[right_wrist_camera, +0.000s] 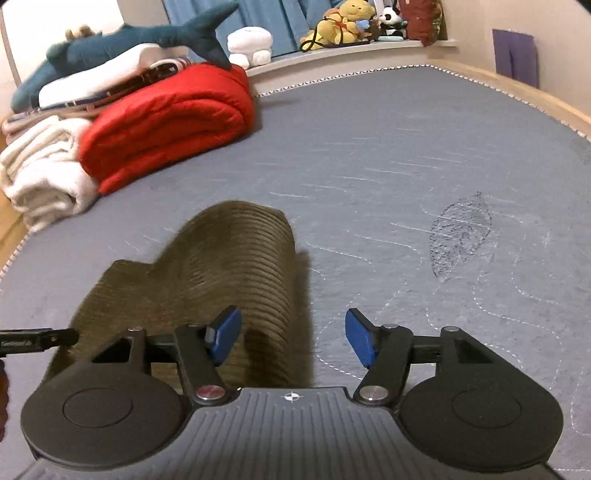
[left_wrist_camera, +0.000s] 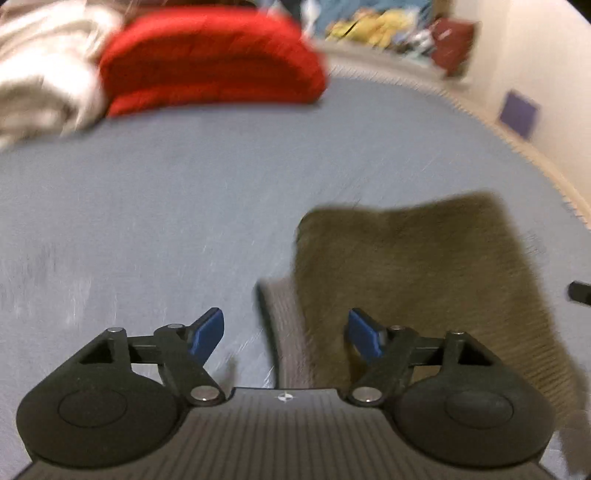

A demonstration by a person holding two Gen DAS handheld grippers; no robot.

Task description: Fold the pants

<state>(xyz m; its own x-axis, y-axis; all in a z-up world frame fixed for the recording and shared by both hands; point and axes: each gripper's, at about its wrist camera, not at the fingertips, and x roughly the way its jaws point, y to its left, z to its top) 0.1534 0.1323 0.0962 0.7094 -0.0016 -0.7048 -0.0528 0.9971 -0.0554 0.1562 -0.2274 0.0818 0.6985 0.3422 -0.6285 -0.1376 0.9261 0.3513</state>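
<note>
Grey quilted mattress point(right_wrist_camera: 388, 155) fills both views, its piped far edge running below a windowsill crowded with plush toys point(right_wrist_camera: 343, 26). At the far left corner of the bed lie a folded red quilt point(right_wrist_camera: 166, 122), cream blankets point(right_wrist_camera: 40, 170) and a plush shark point(right_wrist_camera: 122, 40); the left wrist view is smeared with motion blur, so there these show only as colour patches. Olive corduroy pants point(right_wrist_camera: 225, 277) lie folded on the mattress near its near edge, one part humped up, the nearest part cut off behind the claw bodies. From the left wrist a grey band of fabric point(left_wrist_camera: 288, 332) at the pants' point(left_wrist_camera: 424, 280) left side shows, too blurred to tell whether it is lining or waistband. Left claw point(left_wrist_camera: 286, 334) stands apart, nothing pressed between its blue pads, the pants lying just beyond and to its right. Right claw point(right_wrist_camera: 293, 338) also stands apart and empty, with the pants ahead on its left, behind the left pad point(right_wrist_camera: 225, 336), and bare mattress beyond its right pad. A dark piece of the other claw pokes in at the left edge of the right wrist view.
</note>
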